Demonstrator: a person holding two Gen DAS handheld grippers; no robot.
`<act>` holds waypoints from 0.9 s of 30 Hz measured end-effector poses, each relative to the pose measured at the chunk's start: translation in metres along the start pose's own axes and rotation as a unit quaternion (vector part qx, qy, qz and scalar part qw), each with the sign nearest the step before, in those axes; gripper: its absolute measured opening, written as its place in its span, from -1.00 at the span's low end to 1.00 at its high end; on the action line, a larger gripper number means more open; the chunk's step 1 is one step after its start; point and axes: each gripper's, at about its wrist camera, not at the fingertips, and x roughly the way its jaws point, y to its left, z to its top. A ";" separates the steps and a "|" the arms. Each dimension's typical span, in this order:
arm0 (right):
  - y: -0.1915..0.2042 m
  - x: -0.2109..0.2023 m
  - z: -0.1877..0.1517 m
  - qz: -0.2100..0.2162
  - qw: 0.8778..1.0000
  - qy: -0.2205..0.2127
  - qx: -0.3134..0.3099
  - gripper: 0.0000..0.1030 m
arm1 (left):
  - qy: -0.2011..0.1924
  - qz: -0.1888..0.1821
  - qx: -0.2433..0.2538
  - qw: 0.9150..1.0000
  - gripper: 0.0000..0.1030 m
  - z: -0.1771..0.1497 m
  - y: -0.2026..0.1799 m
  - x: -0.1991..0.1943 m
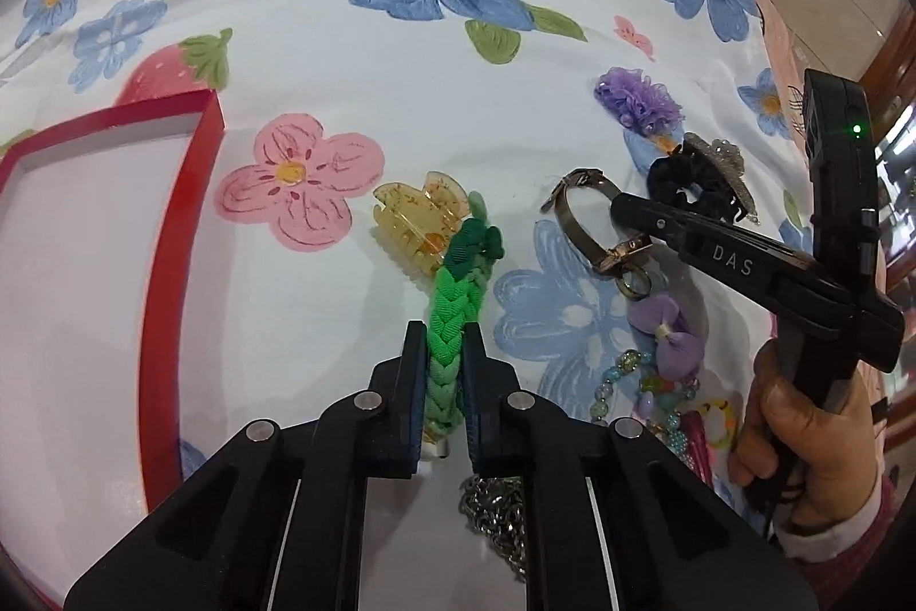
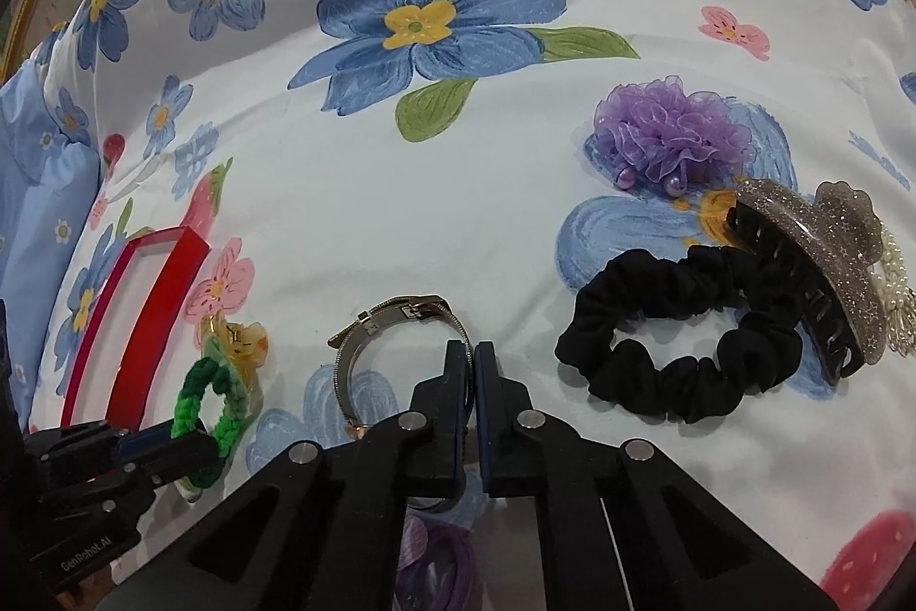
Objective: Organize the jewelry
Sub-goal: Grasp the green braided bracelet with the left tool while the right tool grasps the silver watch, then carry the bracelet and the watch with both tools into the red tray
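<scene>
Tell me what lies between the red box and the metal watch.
In the left wrist view, the amber claw clip and green braided band, held by the left gripper, lie between red box and watch.

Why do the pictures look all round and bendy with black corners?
Both wrist views are fisheye: the flowered cloth bulges and the corners go dark. In the left wrist view the red box edge curves; in the right wrist view, soft even light, sharp black scrunchie.

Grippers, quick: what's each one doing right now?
Left hand-held gripper: shut on green braid.
Right hand-held gripper: shut on metal bracelet.
</scene>
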 end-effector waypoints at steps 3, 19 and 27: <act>0.001 -0.007 -0.001 0.006 1.000 -0.008 0.002 -0.95 | -0.008 -0.006 0.000 1.000 -0.83 0.000 0.001 -0.009; 0.055 -0.048 0.003 0.068 0.996 -0.045 -0.022 -0.96 | -0.061 -0.005 -0.041 0.997 -0.83 -0.015 0.049 -0.081; 0.111 -0.042 0.011 0.111 0.991 -0.044 -0.052 -0.96 | -0.079 0.018 -0.076 0.994 -0.83 -0.017 0.096 -0.104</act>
